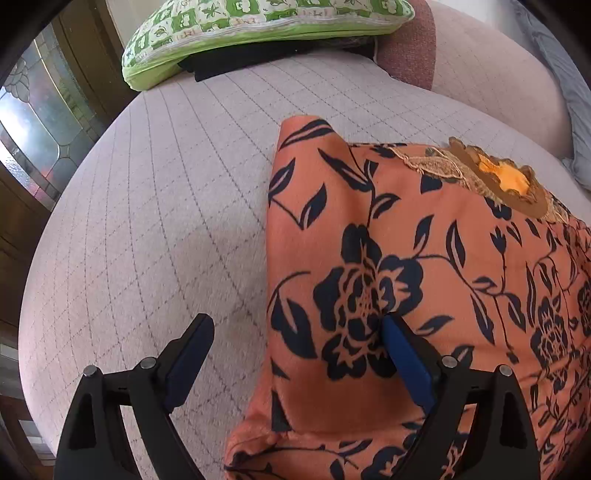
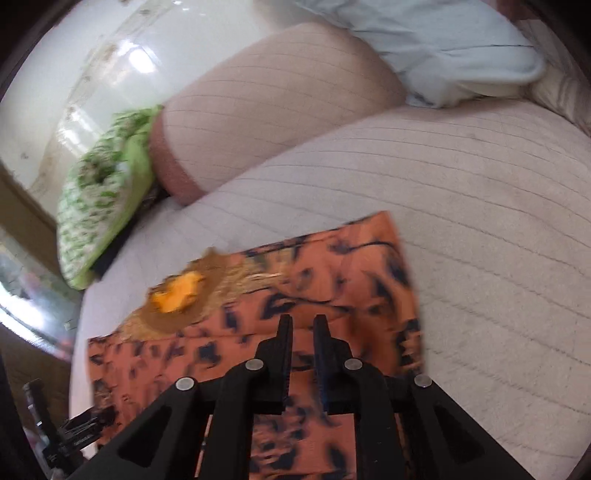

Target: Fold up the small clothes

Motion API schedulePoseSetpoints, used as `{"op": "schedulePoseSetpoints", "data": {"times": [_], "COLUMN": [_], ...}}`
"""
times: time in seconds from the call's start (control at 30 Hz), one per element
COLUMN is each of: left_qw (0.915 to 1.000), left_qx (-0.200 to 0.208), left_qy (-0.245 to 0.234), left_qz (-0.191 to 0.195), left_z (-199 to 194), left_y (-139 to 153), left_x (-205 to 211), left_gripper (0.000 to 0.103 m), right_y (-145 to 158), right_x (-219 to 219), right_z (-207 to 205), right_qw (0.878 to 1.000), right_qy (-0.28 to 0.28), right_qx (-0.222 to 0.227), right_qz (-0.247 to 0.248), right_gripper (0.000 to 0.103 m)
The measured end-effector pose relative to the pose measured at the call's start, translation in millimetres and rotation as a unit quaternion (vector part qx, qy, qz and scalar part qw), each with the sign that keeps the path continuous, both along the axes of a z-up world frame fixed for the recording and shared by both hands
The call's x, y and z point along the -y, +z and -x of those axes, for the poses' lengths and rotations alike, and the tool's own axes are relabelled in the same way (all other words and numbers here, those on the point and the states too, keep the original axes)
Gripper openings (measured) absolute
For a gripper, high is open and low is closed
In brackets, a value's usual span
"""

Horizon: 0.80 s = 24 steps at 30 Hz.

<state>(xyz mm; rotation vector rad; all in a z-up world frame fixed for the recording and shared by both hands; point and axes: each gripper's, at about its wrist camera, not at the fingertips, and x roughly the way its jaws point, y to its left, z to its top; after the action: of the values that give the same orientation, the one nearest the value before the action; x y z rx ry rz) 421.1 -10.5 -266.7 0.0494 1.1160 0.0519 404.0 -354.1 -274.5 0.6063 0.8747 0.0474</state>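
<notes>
An orange garment with a dark floral print [image 1: 424, 280] lies on the pale checked sofa seat [image 1: 155, 206]; its embroidered neckline with a yellow lining [image 1: 502, 177] points away. My left gripper [image 1: 295, 328] is open over the garment's left edge, with the right finger [image 1: 406, 354] on the cloth and the left finger [image 1: 192, 347] over the bare seat. In the right wrist view the garment [image 2: 325, 266] lies flat and blurred. My right gripper [image 2: 303, 325] hovers over it with its jaws nearly together and nothing visibly between them.
A green patterned pillow [image 1: 258, 33] rests on dark folded cloth [image 1: 240, 59] at the far end of the seat. A pale backrest cushion [image 2: 273, 110] and a light blue cloth [image 2: 436, 48] lie behind. A door with patterned glass [image 1: 33, 122] stands at left.
</notes>
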Motion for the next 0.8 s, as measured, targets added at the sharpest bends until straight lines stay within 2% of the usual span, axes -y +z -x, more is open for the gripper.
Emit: {"op": "schedulePoseSetpoints", "data": {"times": [0.07,0.13,0.2,0.23,0.27,0.4,0.5,0.57,0.67,0.8], "left_qw": [1.0000,1.0000,0.9999,0.9999,0.9997,0.9973,0.9974,0.9978,0.9964,0.9945], "left_qx": [0.001,0.001,-0.001,-0.003,-0.005,-0.022,-0.009,0.013,0.031,0.007], "left_qy": [-0.005,-0.007,-0.007,-0.005,0.001,0.032,0.031,0.038,0.060,0.076], "left_qz": [0.003,0.006,0.009,0.013,0.022,0.063,0.065,0.053,0.051,0.072], "left_z": [4.8,6.9,8.1,8.4,9.5,23.0,48.8,75.8,120.7,175.0], "left_y": [-0.3,-0.8,-1.8,-2.2,-2.2,-0.3,12.1,21.8,26.2,18.8], "left_x": [-2.7,-5.6,-8.4,-9.9,-13.6,-34.3,-44.0,-56.6,-81.2,-104.9], "left_gripper": [0.093,0.093,0.094,0.094,0.094,0.093,0.093,0.093,0.093,0.093], "right_y": [-2.7,-12.4,-30.4,-30.8,-28.9,-24.3,-5.3,3.8,9.3,2.7], "right_x": [-28.6,-57.6,-79.5,-83.1,-81.2,-51.4,-19.8,4.6,53.0,83.3], "right_z": [-0.7,-1.7,-0.6,5.3,13.8,42.5,81.5,111.5,172.9,232.4], "right_qw": [0.998,0.993,0.984,0.984,0.985,0.987,0.994,0.996,0.997,0.996], "right_qy": [0.060,0.112,0.160,0.162,0.159,0.124,0.084,0.061,0.033,0.013], "right_qx": [-0.006,-0.031,-0.081,-0.076,-0.064,-0.098,-0.075,-0.063,-0.064,-0.088], "right_qz": [-0.027,-0.020,-0.007,0.003,0.004,-0.033,-0.006,0.002,-0.016,-0.026], "right_gripper": [0.015,0.015,0.015,0.014,0.014,0.013,0.013,0.013,0.013,0.014]}}
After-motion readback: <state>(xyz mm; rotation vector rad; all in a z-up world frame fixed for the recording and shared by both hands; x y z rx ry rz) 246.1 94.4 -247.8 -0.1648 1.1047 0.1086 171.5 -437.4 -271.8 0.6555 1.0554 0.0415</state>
